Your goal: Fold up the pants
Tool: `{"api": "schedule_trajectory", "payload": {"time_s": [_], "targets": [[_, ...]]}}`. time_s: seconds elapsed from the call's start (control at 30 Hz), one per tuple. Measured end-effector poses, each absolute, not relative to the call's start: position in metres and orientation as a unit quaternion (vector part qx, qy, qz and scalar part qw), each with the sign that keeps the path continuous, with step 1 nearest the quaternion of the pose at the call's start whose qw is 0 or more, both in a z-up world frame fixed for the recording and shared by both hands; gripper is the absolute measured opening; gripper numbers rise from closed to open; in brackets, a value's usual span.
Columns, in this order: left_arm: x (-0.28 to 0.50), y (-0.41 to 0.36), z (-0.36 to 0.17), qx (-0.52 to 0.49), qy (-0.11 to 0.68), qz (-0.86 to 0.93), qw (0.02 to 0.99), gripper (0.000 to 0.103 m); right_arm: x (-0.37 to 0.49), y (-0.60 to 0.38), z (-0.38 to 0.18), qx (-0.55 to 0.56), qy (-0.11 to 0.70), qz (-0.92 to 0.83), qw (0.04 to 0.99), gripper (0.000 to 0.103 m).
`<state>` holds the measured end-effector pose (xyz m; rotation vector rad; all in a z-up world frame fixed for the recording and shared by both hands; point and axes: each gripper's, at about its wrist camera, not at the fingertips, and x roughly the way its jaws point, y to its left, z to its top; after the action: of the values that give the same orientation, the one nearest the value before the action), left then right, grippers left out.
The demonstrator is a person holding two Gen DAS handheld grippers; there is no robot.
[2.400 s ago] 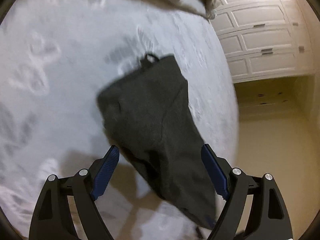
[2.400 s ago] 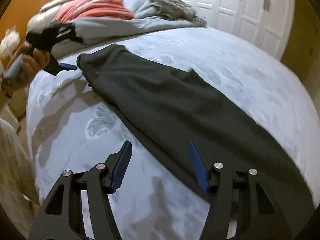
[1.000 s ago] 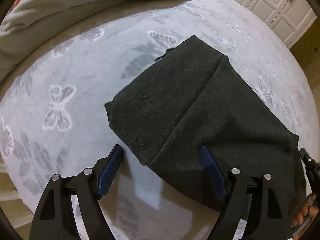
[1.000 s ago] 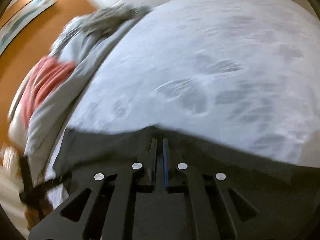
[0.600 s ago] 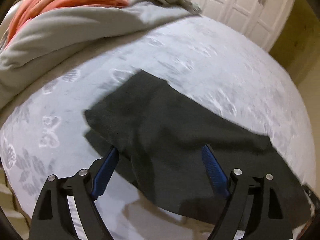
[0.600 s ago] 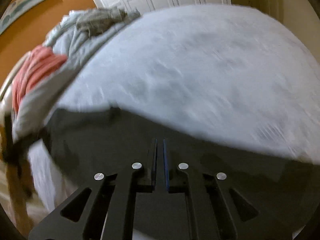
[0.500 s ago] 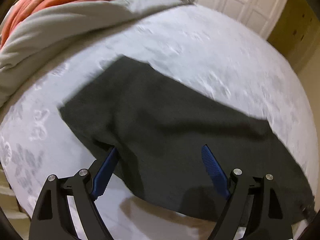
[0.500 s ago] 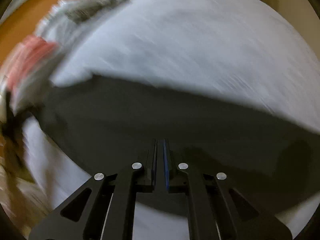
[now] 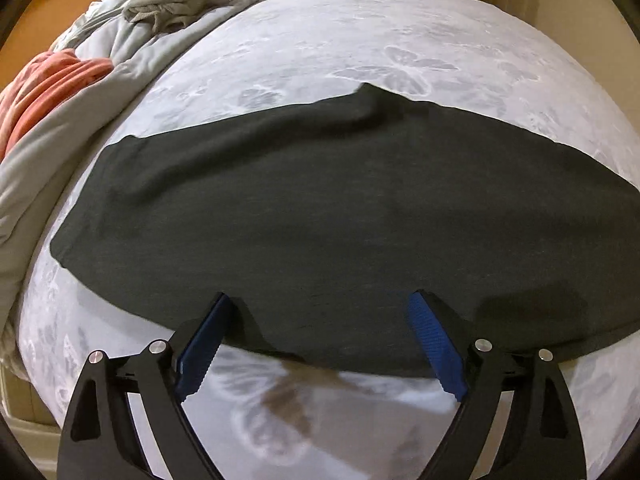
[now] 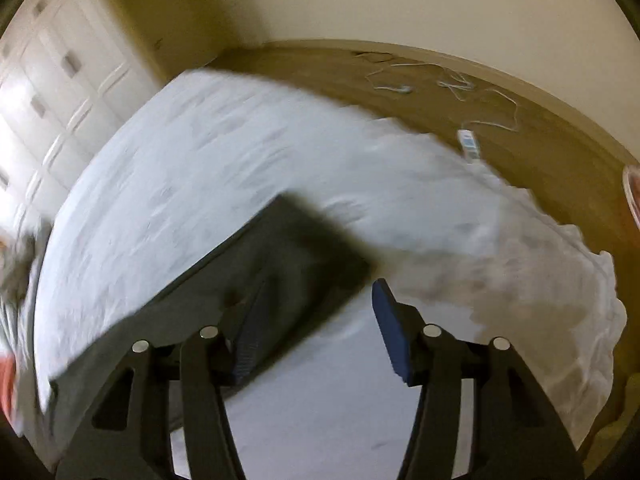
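Note:
Dark grey pants (image 9: 340, 216) lie flat across the pale butterfly-print bed (image 9: 400, 48), stretched from left to right. My left gripper (image 9: 320, 340) is open, its blue pads just over the pants' near edge, holding nothing. In the blurred right wrist view one end of the pants (image 10: 288, 256) lies on the bed (image 10: 208, 168). My right gripper (image 10: 316, 332) is open and empty, with its left finger over that end and its right finger over bare sheet.
A grey blanket (image 9: 52, 128), an orange-red blanket (image 9: 36, 88) and a crumpled grey garment (image 9: 176, 0) are piled at the bed's left. White cupboard doors (image 10: 48, 92) stand behind. Beyond the bed's far edge, the floor (image 10: 460, 92) has white cords and a small white object.
The right gripper was shut on the pants and pulling them out flat; it has now opened and let go. The pants now lie spread wide. The left gripper stayed open.

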<state>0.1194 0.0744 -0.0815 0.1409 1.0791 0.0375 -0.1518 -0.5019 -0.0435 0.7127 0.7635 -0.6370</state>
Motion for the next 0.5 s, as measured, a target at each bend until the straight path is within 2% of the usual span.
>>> {"api": "schedule_trajectory", "payload": {"time_s": [0.13,0.3,0.33,0.37,0.4,0.43,0.5], "targets": [[0.129,0.063,-0.087,0.065,0.504,0.027,0.861,0.091,-0.157,-0.518,-0.048,0.362,0.332,-0.267,0.829,0.052],[0.138,0.063,-0.090,0.060,0.508,0.023,0.859,0.093,-0.123,-0.518,-0.059,0.313,0.374,-0.240,0.839,0.052],[0.138,0.064,-0.089,0.059,0.509,0.018,0.859,0.093,-0.112,-0.513,-0.068,0.300,0.398,-0.220,0.838,0.037],[0.138,0.065,-0.089,0.058,0.510,0.015,0.858,0.093,-0.106,-0.511,-0.071,0.289,0.412,-0.208,0.839,0.003],[0.139,0.066,-0.089,0.057,0.511,0.011,0.858,0.093,-0.101,-0.506,-0.069,0.280,0.415,-0.198,0.842,0.004],[0.139,0.068,-0.089,0.055,0.512,0.008,0.857,0.093,-0.104,-0.501,-0.047,0.273,0.379,-0.191,0.863,0.004],[0.140,0.069,-0.090,0.054,0.513,0.005,0.857,0.093,-0.126,-0.494,0.014,0.275,0.262,-0.149,0.913,0.003]]}}
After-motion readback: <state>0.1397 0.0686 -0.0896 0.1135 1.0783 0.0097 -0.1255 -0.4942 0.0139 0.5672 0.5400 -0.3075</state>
